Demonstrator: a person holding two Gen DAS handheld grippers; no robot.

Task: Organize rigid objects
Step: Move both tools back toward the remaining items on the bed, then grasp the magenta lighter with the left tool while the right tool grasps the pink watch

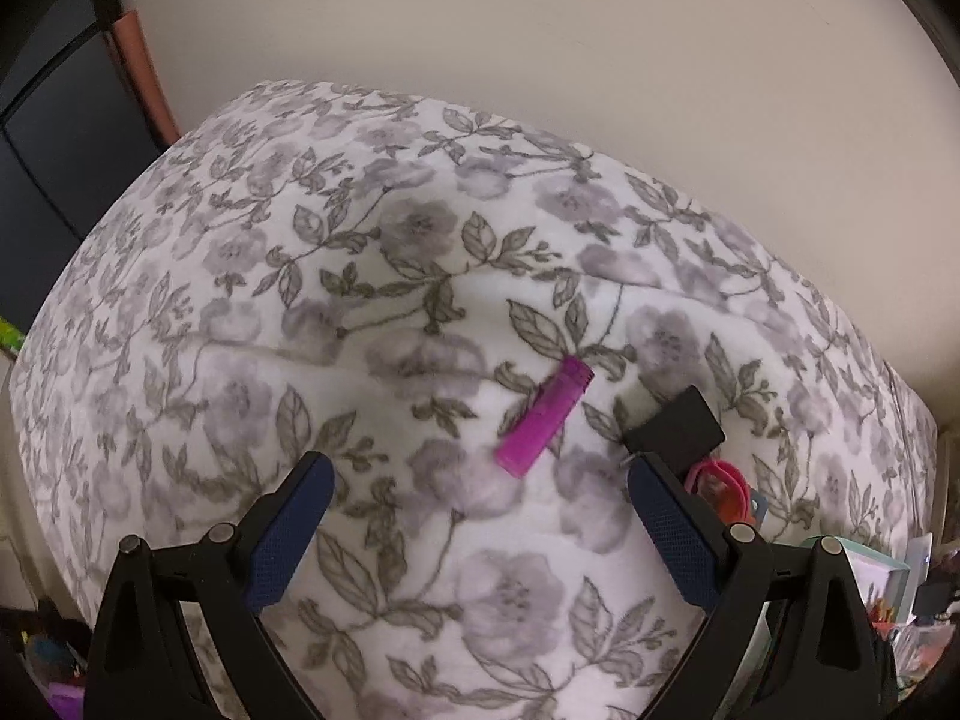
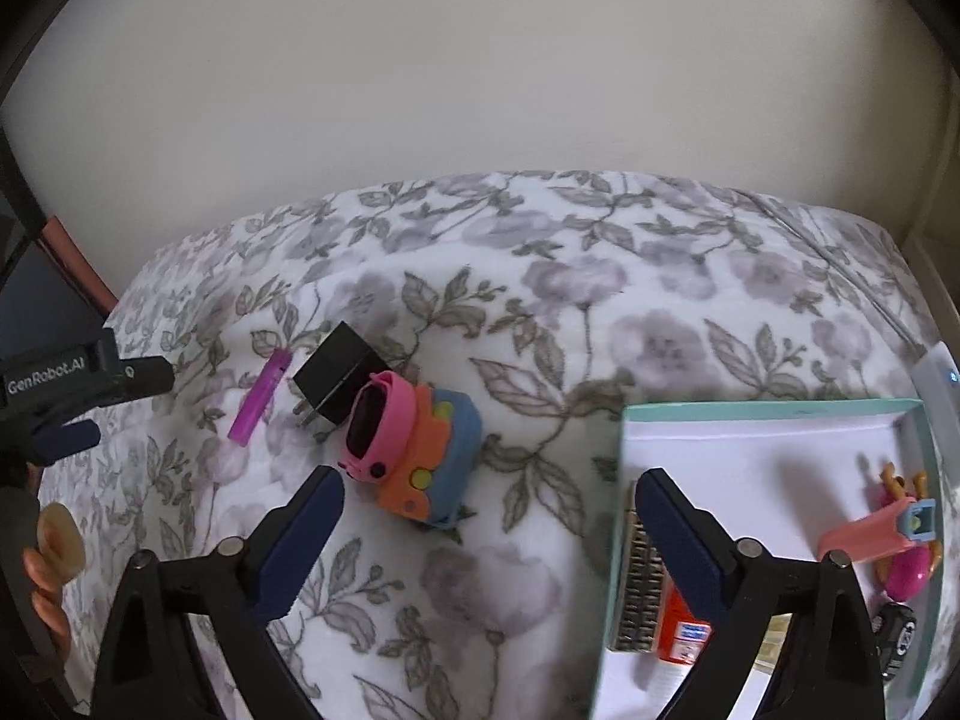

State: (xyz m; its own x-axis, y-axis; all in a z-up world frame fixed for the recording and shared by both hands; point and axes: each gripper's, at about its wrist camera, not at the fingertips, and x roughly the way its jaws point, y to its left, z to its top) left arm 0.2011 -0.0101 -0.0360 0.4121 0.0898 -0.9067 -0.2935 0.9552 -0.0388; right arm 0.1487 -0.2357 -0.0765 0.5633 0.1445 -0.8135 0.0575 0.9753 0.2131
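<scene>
A purple lighter (image 1: 543, 417) lies on the floral blanket (image 1: 300, 300), a little ahead of my open, empty left gripper (image 1: 480, 516). A black plug adapter (image 1: 678, 426) sits just right of it. In the right wrist view the lighter (image 2: 261, 399), the adapter (image 2: 333, 378) and a pink, orange and blue toy (image 2: 411, 444) lie ahead and left of my open, empty right gripper (image 2: 489, 525). A teal-rimmed white box (image 2: 762, 450) at right holds several small toys. The left gripper (image 2: 66, 396) shows at the far left edge.
A cream wall (image 2: 480, 60) rises behind the bed. Dark furniture (image 1: 48, 150) stands at the left. A white remote-like object (image 2: 939, 384) lies behind the box. Clutter sits at the lower corners of the left wrist view.
</scene>
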